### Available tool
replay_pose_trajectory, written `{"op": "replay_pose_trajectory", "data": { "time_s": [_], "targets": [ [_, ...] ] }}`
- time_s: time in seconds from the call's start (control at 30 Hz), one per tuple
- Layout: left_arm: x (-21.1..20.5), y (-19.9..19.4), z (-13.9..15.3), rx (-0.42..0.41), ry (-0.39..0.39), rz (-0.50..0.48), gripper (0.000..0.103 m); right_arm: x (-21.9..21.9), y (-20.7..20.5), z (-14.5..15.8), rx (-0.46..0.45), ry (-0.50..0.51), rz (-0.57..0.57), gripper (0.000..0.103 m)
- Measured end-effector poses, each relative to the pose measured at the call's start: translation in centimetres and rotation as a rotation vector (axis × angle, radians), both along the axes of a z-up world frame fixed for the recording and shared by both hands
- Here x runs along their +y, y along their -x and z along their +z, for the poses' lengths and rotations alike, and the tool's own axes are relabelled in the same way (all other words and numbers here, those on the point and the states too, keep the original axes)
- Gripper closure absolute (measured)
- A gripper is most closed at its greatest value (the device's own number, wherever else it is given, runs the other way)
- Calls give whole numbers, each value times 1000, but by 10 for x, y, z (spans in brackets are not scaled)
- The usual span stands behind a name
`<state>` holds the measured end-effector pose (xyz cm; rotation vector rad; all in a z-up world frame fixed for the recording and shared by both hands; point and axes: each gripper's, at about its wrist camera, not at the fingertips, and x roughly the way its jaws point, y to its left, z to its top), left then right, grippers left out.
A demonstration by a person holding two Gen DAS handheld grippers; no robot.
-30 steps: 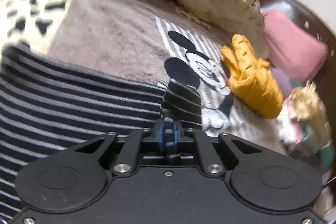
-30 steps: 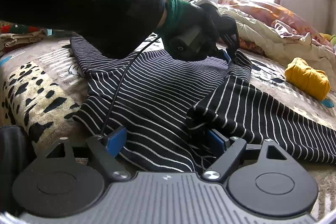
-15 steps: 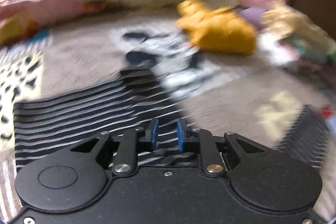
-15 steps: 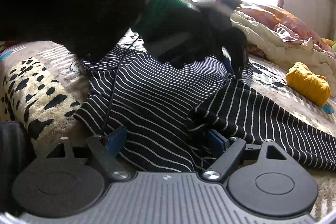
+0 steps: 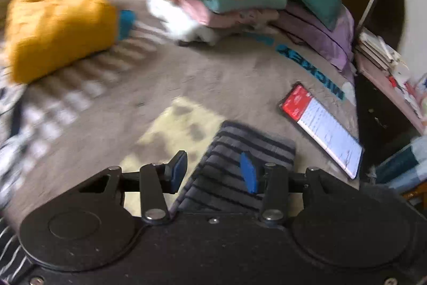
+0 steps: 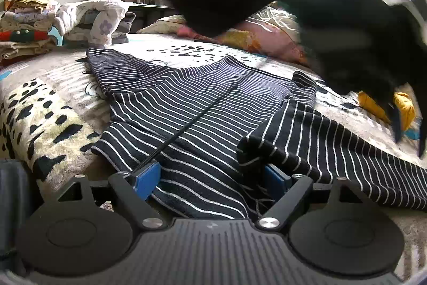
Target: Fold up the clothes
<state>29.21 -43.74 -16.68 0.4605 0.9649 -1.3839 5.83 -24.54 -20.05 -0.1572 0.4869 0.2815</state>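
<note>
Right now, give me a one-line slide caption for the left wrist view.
Open left gripper hovering over the end of a striped garment on the bed blanket, with a mustard garment and phone nearby.

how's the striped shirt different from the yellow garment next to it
The striped shirt lies spread flat across the blanket, one sleeve stretched out; the yellow garment sits bunched in a compact lump. The shirt is black with thin white stripes, the yellow garment plain mustard. The shirt looks far larger. Both rest on the same blanket.
</note>
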Motion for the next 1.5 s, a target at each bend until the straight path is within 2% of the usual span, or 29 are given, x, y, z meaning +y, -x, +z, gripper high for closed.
{"op": "replay_pose_trajectory", "data": {
  "time_s": [0.13, 0.17, 0.23, 0.27, 0.3, 0.43, 0.53, 0.67, 0.73, 0.9, 1.1, 1.27, 1.33, 1.43, 1.5],
  "targets": [
    [-32, 6, -13, 26, -41, -59, 61, -4, -3, 0, 12, -26, 1, 21],
    [-35, 7, -17, 20, -51, -69, 66, -5, -4, 0, 14, -30, 2, 21],
    [-31, 9, -12, 22, -25, -84, 90, -7, -5, 0, 17, -38, 4, 21],
    [-25, 10, -6, 24, -5, -91, 94, -8, -5, 0, 19, -42, 6, 21],
    [-14, 9, 4, 16, 33, -81, 95, -9, -5, 0, 21, -46, 8, 21],
    [65, 5, 66, 8, 265, -2, 96, -11, -4, 2, 21, -53, 20, 20],
    [145, 6, 112, -25, 441, 86, 96, -14, -2, 4, 18, -75, 28, 20],
    [255, 10, 153, -49, 686, 203, 96, -17, 1, 5, 8, -97, 41, 19],
    [307, 11, 158, -43, 806, 252, 96, -18, 1, 4, 8, -100, 44, 18],
    [397, 0, 130, 18, 973, 373, 96, -22, 3, 5, 14, -109, 62, 18],
    [436, -22, 87, 84, 988, 468, 96, -38, 15, 20, -10, -137, 90, 18],
    [444, -34, 70, 117, 984, 482, 96, -42, 9, 32, -80, -204, 89, 18],
    [440, -40, 72, 127, 991, 463, 96, -39, -3, 29, -54, -205, 99, 18],
    [429, -52, 78, 130, 992, 415, 96, -43, -22, 15, 45, -289, 130, 18],
    [410, -65, 82, 134, 989, 389, 96, -44, -23, 8, 76, -317, 144, 18]
  ]
}}
